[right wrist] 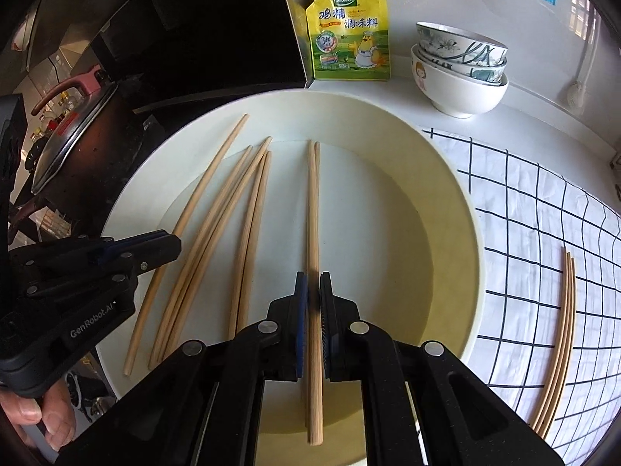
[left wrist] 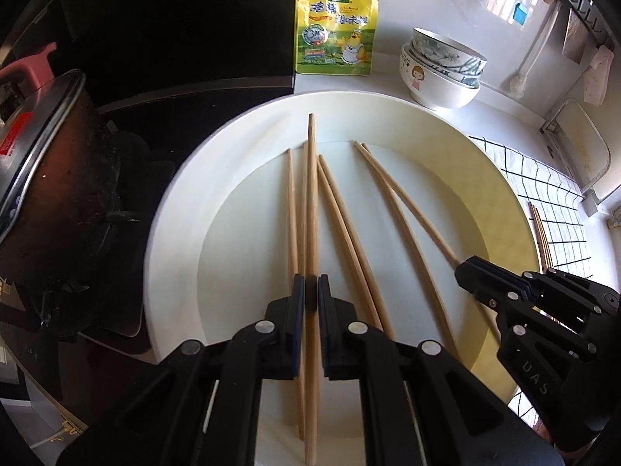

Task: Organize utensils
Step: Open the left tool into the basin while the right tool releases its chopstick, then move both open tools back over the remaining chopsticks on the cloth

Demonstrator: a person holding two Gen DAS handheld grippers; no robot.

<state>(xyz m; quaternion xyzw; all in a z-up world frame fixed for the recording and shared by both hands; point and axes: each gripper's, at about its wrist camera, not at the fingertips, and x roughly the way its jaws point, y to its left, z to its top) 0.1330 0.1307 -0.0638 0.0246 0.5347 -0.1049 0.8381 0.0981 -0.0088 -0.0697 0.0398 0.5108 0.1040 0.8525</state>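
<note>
Both grippers mid-pick over the round white plate (right wrist: pixel 458 178): left gripper (left wrist: pixel 311 297) and right gripper (right wrist: pixel 313 299) each pinch one wooden chopstick (left wrist: pixel 311 194). Next, likely: carry them to the chopsticks (right wrist: pixel 559 341) on the checked cloth (right wrist: pixel 543 202).

From my left wrist feed the lidded pot (left wrist: pixel 46 163) runs off the frame at 9 o'clock, the chopstick (left wrist: pixel 310 209) I'm gripping is hidden between the pads, and the small print on the seasoning pouch (left wrist: pixel 335 27) at 12 o'clock is unreadable.
</note>
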